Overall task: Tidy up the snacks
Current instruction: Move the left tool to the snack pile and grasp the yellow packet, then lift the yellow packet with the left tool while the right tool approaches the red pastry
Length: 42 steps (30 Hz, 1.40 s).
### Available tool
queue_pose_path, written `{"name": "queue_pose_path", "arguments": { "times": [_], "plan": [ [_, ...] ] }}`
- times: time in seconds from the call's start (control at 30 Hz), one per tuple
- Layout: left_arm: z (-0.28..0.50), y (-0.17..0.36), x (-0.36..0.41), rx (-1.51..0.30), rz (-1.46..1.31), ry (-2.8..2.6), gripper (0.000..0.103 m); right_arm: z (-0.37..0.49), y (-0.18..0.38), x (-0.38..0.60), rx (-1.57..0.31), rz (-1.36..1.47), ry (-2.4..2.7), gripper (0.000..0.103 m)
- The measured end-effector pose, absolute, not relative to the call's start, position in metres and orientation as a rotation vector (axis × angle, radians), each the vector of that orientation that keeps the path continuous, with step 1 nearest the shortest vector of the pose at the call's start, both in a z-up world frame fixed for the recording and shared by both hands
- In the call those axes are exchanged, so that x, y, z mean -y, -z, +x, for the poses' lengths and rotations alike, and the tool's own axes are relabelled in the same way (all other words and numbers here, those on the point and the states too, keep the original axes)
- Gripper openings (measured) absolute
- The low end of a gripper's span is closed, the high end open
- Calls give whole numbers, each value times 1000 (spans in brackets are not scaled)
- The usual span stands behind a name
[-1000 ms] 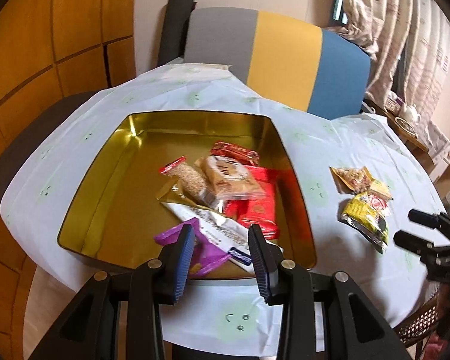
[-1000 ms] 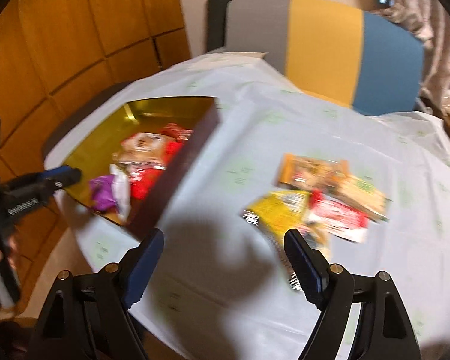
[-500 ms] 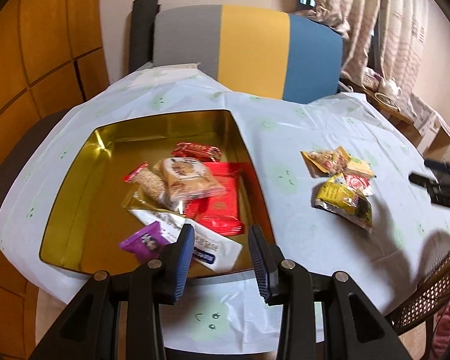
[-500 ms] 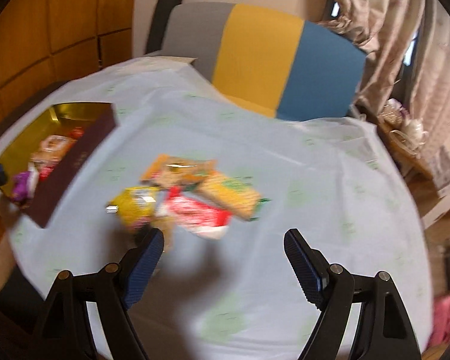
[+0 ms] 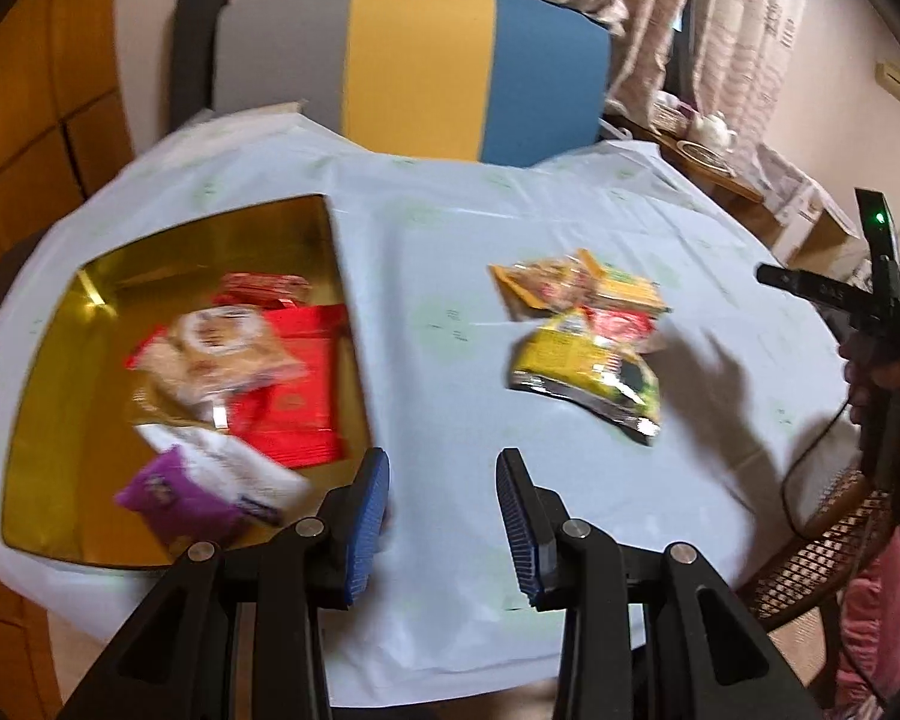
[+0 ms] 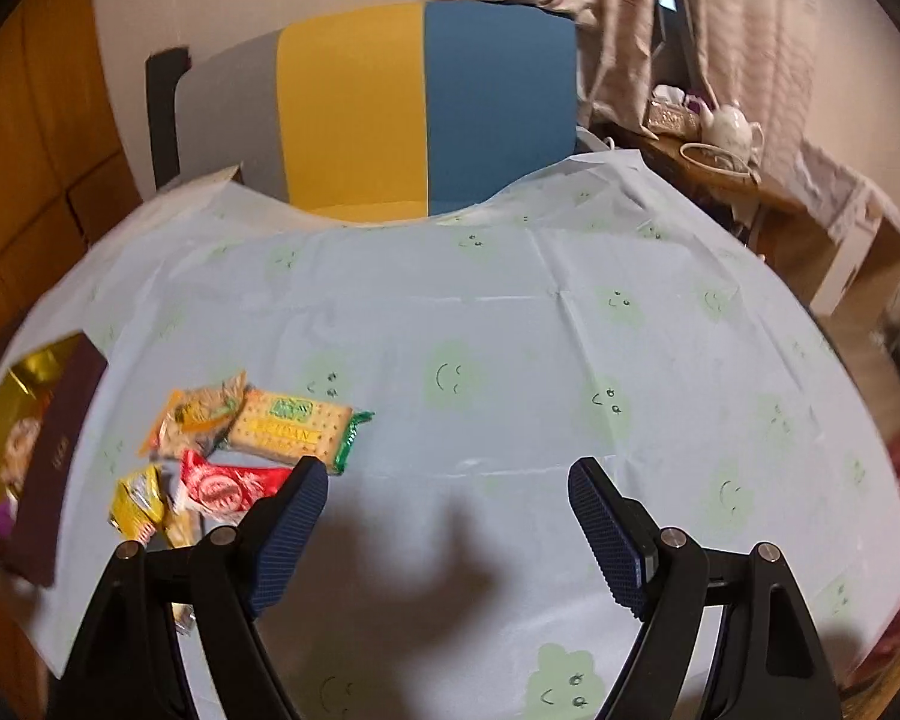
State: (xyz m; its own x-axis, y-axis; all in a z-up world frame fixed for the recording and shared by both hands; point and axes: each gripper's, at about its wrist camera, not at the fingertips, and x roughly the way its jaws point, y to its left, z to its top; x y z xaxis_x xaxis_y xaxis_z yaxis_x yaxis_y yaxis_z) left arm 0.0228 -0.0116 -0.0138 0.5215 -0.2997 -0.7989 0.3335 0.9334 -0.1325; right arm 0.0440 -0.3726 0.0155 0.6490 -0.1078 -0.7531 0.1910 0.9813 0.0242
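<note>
With both empty grippers, left (image 5: 441,516) and right (image 6: 447,531), parted, pinch the light, crinkly yellow foil snack packet (image 5: 585,375) by its stiff sealed edge, right of the gold-lined rectangular tin (image 5: 48,360).

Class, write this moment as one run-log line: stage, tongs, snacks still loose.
stage: mid-sort | left tongs: open, empty | right tongs: open, empty | gold rectangular tin: several packets | loose on pale-blue tablecloth: four packets, including yellow foil packet

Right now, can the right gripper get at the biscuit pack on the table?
Probably yes. The right gripper is open and empty, and the biscuit pack lies uncovered on top of the loose pile, just beyond its left finger. Only bare tablecloth lies between.
</note>
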Motion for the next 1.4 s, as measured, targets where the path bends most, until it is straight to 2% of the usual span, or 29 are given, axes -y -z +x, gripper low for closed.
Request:
{"name": "queue_pose_path", "arguments": {
  "times": [0.27, 0.5, 0.57, 0.67, 0.73, 0.93, 1.27, 1.4],
  "plan": [
    [46, 32, 68, -1093, -23, 471, 38, 42, -18, 364, -824, 93, 140, 86],
    [82, 65, 95, -1294, -297, 457, 38, 39, -22, 362, -796, 90, 124, 86],
    [90, 68, 98, -1303, -357, 428, 38, 39, -23, 361, -791, 93, 116, 86],
    [103, 73, 102, -1307, -447, 372, 50, 39, -23, 362, -791, 98, 113, 86],
    [111, 78, 105, -1317, -489, 325, 53, 40, -23, 363, -793, 104, 111, 86],
    [131, 86, 117, -1322, -438, 210, 54, 39, -25, 361, -782, 112, 91, 88],
    [147, 79, 156, -1268, -97, 261, 58, 40, -23, 360, -790, 106, 86, 88],
    [137, 75, 155, -1288, -169, 289, 58, 40, -21, 360, -799, 106, 93, 89]
  ]
}}
